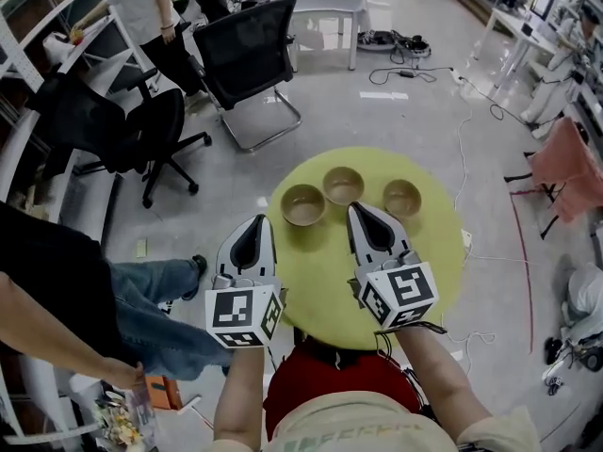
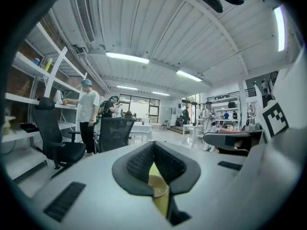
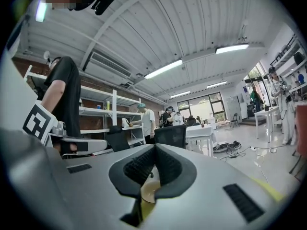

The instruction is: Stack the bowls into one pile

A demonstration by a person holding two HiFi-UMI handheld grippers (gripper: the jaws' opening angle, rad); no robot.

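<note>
Brown bowls, three of them, sit in a bent row on the round yellow-green table [image 1: 311, 290]. The middle bowl [image 1: 343, 185] is the one farthest from the person. The left bowl [image 1: 303, 205] is just beside it, so close I cannot tell if they touch. The right bowl [image 1: 402, 197] sits a bit apart from it on the other side. All three are the right way up and empty. None is stacked yet.

The left gripper [image 1: 255, 222] hovers on the near side of the middle bowl, past the left bowl. Its jaws are pressed together with nothing in them. The right gripper [image 1: 356, 208] points at the gap between the middle bowl and the right bowl. Its jaws are together too, and empty.

The bowls look hard, smooth and light, maybe wood. I think they could slip or tip. A good place to pinch is the rim, one jaw inside and one outside.
</note>
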